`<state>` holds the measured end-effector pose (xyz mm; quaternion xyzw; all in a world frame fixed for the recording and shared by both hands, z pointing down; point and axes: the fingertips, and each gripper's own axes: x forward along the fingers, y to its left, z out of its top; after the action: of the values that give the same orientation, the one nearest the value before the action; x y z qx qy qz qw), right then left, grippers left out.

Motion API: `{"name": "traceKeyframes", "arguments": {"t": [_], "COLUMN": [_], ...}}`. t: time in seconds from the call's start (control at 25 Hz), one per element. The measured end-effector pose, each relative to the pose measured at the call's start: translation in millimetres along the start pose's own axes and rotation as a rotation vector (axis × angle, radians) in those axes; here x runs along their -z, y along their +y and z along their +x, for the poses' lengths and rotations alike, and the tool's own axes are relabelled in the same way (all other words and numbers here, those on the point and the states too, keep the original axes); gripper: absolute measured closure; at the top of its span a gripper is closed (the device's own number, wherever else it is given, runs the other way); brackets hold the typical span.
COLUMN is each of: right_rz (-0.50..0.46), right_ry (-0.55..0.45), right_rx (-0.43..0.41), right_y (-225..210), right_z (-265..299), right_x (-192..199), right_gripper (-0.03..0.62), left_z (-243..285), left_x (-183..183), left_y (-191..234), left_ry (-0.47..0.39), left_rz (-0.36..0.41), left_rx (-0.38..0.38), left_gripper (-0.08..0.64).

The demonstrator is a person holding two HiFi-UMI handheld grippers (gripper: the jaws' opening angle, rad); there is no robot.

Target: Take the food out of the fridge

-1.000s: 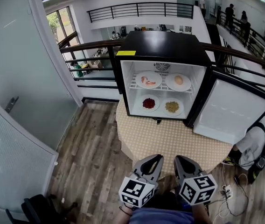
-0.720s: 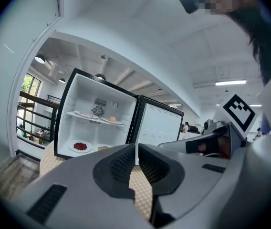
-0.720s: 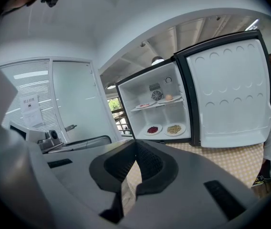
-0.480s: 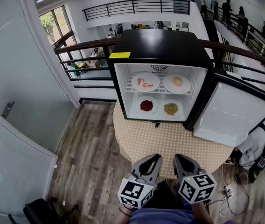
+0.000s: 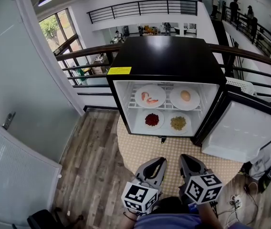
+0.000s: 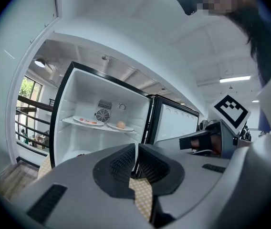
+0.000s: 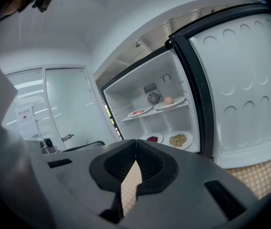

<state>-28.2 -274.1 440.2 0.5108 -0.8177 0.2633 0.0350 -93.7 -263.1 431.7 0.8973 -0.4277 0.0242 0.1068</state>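
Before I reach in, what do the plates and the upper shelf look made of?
Plates: glossy white with smooth rims, likely ceramic or melamine; the look does not settle which.
Upper shelf: thin parallel white bars with gaps between them, so probably coated metal wire with a satin finish.

Round surface (image 5: 173, 149) before me, carrying the open fridge (image 5: 166, 56)

The surface wears a tan checked cloth and stands on a wood-plank floor (image 5: 92, 166); the black fridge sits directly on it. Its wire shelf (image 5: 167, 108) bears a plate of pink food (image 5: 150, 96) beside a plate with one pale round piece (image 5: 185, 98); the fridge bottom (image 5: 165, 129) holds a plate of red food (image 5: 151, 119) beside a plate of yellowish food (image 5: 178, 123).
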Motion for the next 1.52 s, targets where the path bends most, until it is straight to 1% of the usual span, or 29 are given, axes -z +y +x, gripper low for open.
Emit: {"name": "traceKeyframes", "arguments": {"t": [0.28,0.72,0.88,1.0,1.12,1.2,1.28,1.44,1.52], "right_rz": [0.065,0.202,0.244,0.256,0.265,0.274,0.304,0.407,0.452], "right_ry": [-0.037,-0.062,-0.075,-0.074,-0.063,-0.053,-0.045,-0.085,-0.109], "right_rx": [0.031,-0.008,0.017,0.043,0.049,0.046,0.045,0.098,0.110], "right_y": [-33.1,-64.2,-75.9,-82.5,-85.0,-87.5,-91.7,-106.7,-109.9], "right_z": [27.0,75.6,93.6,109.0,123.9,132.5,140.3,147.0,149.2], "right_x": [-30.3,-76.2,-85.0,-87.2,-86.4,-85.2,-84.5,-90.8,-93.6], "right_gripper": [0.577,0.575,0.575,0.574,0.574,0.555,0.492,0.487,0.443], "left_z": [40.7,83.2,91.5,98.3,103.2,105.9,107.8,109.6,109.8], "left_x": [-2.9,-17.7,-19.1,-19.3,-20.2,-21.0,-21.3,-20.4,-20.2], "left_y": [17.4,26.4,31.5,35.4,38.7,41.1,45.2,55.9,60.2], "left_ry": [0.017,0.029,0.037,0.041,0.045,0.045,0.045,0.050,0.053], "left_rz": [-0.006,0.018,0.023,0.025,0.028,0.027,0.026,0.017,0.014], "left_rx": [0.016,0.036,0.034,0.034,0.036,0.037,0.034,0.018,0.011], "left_gripper": [0.541,0.541,0.541,0.541,0.541,0.541,0.541,0.541,0.541]}}
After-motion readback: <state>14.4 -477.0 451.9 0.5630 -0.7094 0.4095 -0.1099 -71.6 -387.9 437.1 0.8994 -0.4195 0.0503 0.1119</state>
